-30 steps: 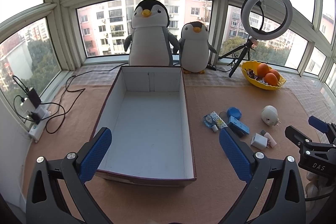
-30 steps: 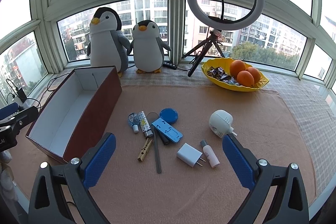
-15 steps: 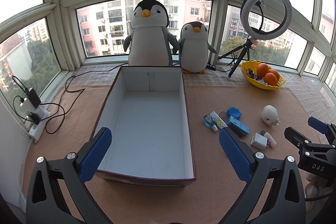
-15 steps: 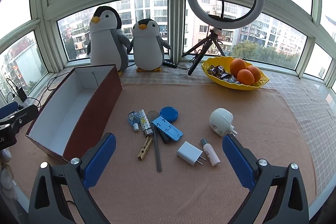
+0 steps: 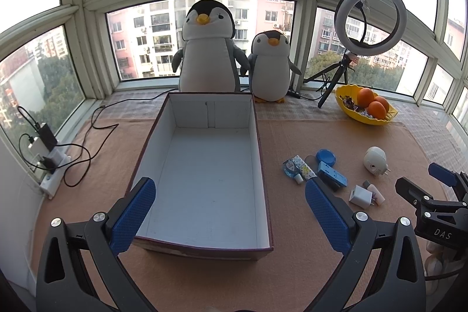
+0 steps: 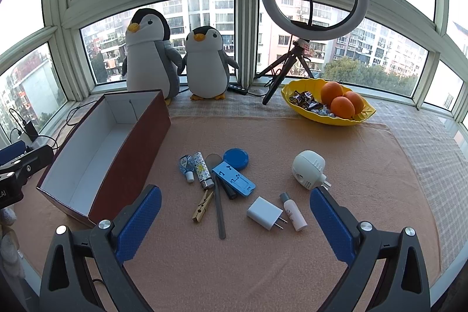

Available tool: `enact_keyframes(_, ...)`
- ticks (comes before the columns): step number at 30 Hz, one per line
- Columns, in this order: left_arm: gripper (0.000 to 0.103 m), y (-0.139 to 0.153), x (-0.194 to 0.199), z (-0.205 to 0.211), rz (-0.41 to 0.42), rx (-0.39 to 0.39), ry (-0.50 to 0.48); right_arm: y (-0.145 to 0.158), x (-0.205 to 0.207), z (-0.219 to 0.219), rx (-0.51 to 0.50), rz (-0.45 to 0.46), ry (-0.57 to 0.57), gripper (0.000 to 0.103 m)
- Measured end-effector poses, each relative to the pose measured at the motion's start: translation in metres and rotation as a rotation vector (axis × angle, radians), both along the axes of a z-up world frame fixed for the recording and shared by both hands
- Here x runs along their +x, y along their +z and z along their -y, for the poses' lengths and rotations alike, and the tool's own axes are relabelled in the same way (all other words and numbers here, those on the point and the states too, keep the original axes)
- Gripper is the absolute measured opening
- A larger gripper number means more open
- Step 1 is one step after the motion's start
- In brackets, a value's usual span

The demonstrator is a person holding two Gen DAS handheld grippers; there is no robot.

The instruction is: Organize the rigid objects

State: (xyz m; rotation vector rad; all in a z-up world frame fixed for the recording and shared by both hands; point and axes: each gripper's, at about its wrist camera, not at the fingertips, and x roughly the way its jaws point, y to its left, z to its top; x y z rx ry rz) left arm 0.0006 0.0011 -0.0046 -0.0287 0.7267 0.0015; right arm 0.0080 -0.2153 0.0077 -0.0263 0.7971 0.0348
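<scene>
Sitting bare inside, box (image 5: 204, 165), yellow bowl (image 6: 327, 116) holding oranges (image 6: 340, 100), candies (image 6: 305, 103)

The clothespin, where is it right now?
In the right wrist view the clothespin lies on the mat, right of the box, beside the nail file and just below the lighter.

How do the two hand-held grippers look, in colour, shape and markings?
The left hand-held gripper and the right hand-held gripper look alike: black angular frames with triangular cut-outs and silver screws, each carrying two fingers with blue, dotted-texture pads. In the left wrist view, the right one's black body shows white letters "DAS".
</scene>
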Motion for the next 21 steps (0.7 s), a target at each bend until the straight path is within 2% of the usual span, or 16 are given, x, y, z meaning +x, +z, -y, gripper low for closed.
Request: enact_keyframes(21,0.102,-0.0029,0.0022,-0.0008,-0.011,0.002,0.008,-0.0063,-0.0037,0.0017,0.002,-0.007,-0.005,0.1)
